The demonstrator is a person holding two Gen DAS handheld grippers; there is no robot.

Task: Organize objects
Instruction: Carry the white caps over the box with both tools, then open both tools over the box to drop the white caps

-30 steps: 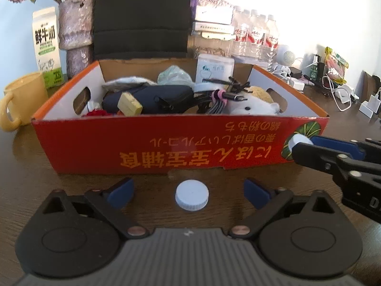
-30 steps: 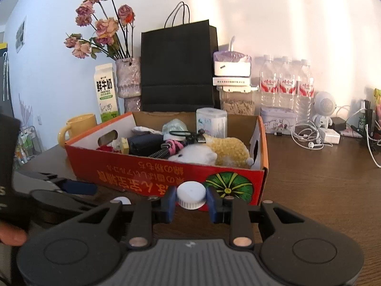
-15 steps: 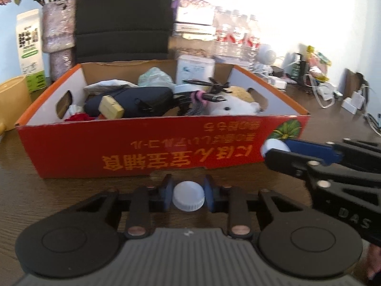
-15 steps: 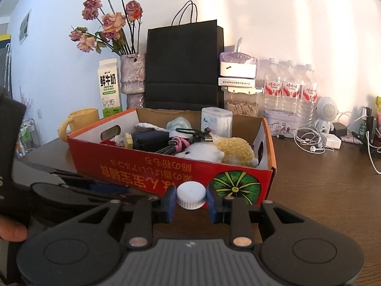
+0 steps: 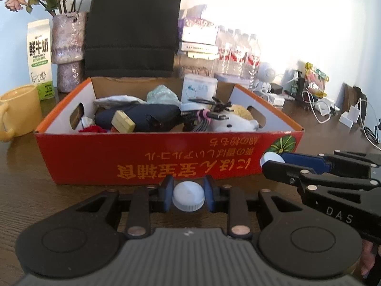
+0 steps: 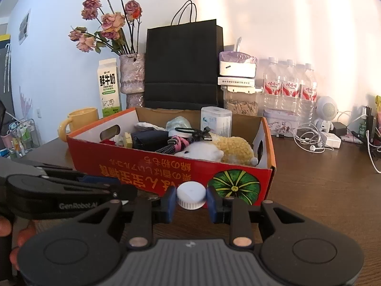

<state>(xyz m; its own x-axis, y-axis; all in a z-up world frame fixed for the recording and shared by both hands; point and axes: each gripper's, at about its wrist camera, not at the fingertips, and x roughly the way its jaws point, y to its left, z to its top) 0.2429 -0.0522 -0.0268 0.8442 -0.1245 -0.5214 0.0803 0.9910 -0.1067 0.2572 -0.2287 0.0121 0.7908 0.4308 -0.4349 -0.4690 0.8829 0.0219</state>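
**Two white caps clamped in front of the red box**

At far left a yellow mug [image 5: 19, 109] stands on the wooden tabletop [image 5: 21, 181], with a milk carton [image 5: 39, 58] and a vase of dried roses [image 5: 67, 50] behind it. Next comes the red cardboard box [image 5: 152, 157], open on top and crowded with a dark pouch [image 5: 142, 116], a white plush toy [image 5: 234, 124] and tangled cables; a black paper bag [image 5: 132, 28] rises behind it.

Low before the box's front wall, the left tool [image 5: 188, 196] is clenched on a white bottle cap [image 5: 188, 197], blue pads pressing both sides. To its right, near the pumpkin picture on the box's corner, the right tool [image 6: 191, 196] likewise grips a second white cap [image 6: 191, 195], held just in front of the box. Water bottles [image 6: 289, 88], a small white robot figure [image 6: 325, 114] and chargers with cords crowd the right end.
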